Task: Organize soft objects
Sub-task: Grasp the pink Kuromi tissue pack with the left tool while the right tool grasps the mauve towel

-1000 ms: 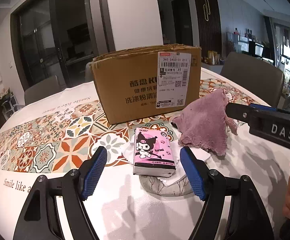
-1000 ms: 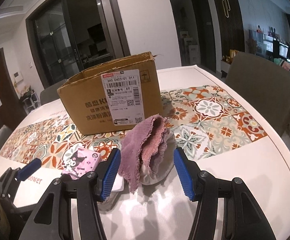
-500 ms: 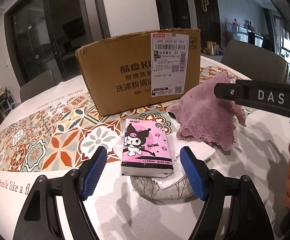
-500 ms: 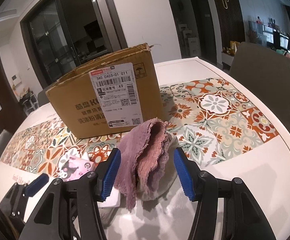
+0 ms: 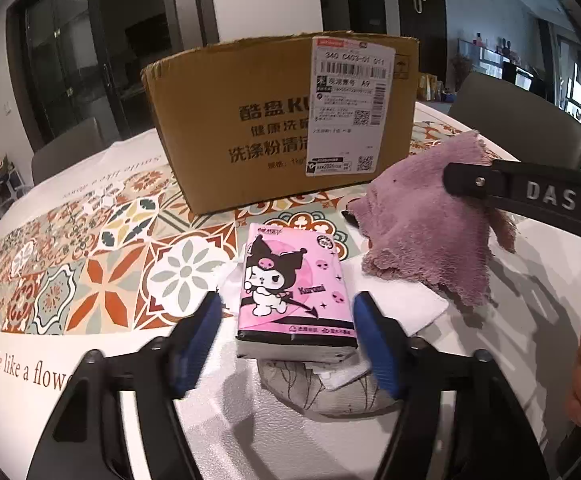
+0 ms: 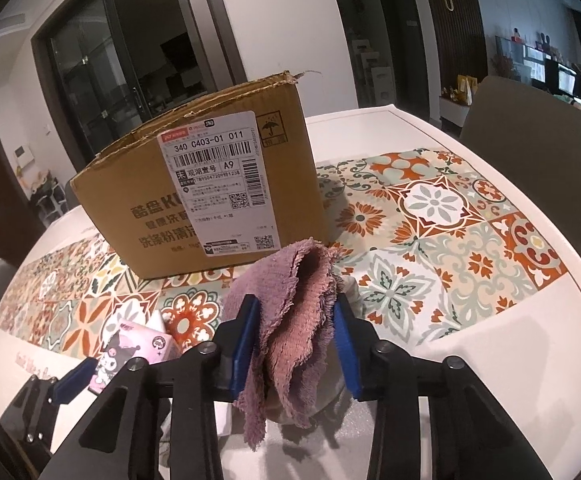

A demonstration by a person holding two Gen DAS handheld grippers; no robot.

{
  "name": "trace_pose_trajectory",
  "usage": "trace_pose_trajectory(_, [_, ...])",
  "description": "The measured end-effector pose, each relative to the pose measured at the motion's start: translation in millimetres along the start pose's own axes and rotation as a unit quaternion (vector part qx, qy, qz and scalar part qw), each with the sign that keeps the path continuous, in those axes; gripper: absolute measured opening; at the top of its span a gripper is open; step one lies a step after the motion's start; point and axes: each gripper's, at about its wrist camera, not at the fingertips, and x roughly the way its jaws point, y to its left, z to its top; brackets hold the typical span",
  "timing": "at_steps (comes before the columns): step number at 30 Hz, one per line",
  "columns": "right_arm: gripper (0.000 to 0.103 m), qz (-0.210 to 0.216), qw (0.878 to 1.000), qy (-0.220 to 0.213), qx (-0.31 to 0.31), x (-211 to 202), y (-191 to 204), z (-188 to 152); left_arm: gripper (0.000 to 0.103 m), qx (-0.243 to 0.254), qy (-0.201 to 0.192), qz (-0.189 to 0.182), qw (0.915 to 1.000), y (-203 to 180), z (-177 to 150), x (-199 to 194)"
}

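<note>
I watch both grippers narrow since a second ago; left gripper (image 5: pixel 286 332) closing around the tissue pack (image 5: pixel 292 292), not yet touching; right gripper (image 6: pixel 296 344) closing onto the purple cloth (image 6: pixel 290 312); both pickups look imminent

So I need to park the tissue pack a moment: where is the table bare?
Free: the patterned runner right of the cardboard box, and the white strip left of the tissue pack. Crowded: in front of the box, around the purple cloth.
</note>
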Motion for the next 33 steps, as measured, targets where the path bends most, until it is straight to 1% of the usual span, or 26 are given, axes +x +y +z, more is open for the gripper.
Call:
trace_pose_trajectory(2, [0.033, -0.001, 1.0, -0.002, -0.003, -2.0, 0.8, -0.6, 0.058, -0.004, 0.002, -0.004, 1.0, 2.2, -0.1, 1.4])
trace_pose_trajectory(3, [0.033, -0.002, 1.0, -0.003, -0.005, -3.1, 1.6, -1.0, 0.054, -0.006, 0.001, -0.006, 1.0, 3.0, -0.1, 1.2])
trace_pose_trajectory(4, [0.032, -0.001, 1.0, -0.004, -0.007, -4.2, 2.4, -1.4, 0.053, -0.007, -0.001, -0.007, 1.0, 3.5, -0.3, 0.2])
trace_pose_trajectory(6, [0.03, 0.0, 1.0, -0.006, -0.008, -7.0, 3.8, -2.0, 0.053, -0.01, -0.006, -0.007, 0.9999, 4.5, -0.8, -1.8])
trace_pose_trajectory(8, [0.025, 0.002, 1.0, -0.012, -0.01, -11.0, 5.4, -2.3, 0.053, -0.013, -0.008, -0.009, 0.9998, 5.9, -1.0, -2.5])
trace_pose_trajectory(10, [0.024, 0.002, 1.0, -0.016, -0.013, -14.4, 6.7, -2.7, 0.052, -0.018, -0.012, -0.012, 0.9997, 8.1, -1.5, -4.1])
trace_pose_trajectory(14, [0.019, 0.002, 0.999, -0.027, -0.022, -22.4, 10.6, -3.9, 0.052, -0.018, -0.028, -0.005, 0.9994, 7.6, -3.3, -12.3])
trace_pose_trajectory(16, [0.015, 0.006, 0.999, -0.029, -0.022, -24.5, 11.1, -4.6, 0.052, -0.016, -0.03, -0.005, 0.9994, 7.7, -4.2, -14.3])
trace_pose_trajectory(19, [0.012, 0.009, 0.999, -0.03, -0.022, -25.5, 11.1, -5.7, 0.052, -0.019, -0.029, -0.005, 0.9994, 8.9, -4.0, -17.1])
trace_pose_trajectory(27, [0.009, 0.021, 0.999, -0.045, -0.015, -37.7, 13.3, -4.5, 0.052, -0.027, -0.046, -0.007, 0.9986, 13.9, 1.9, -31.3])
trace_pose_trajectory(33, [0.009, 0.027, 0.997, -0.065, -0.011, -52.1, 15.8, 1.3, 0.052, -0.036, -0.057, -0.019, 0.9976, 18.4, 8.8, -44.7])
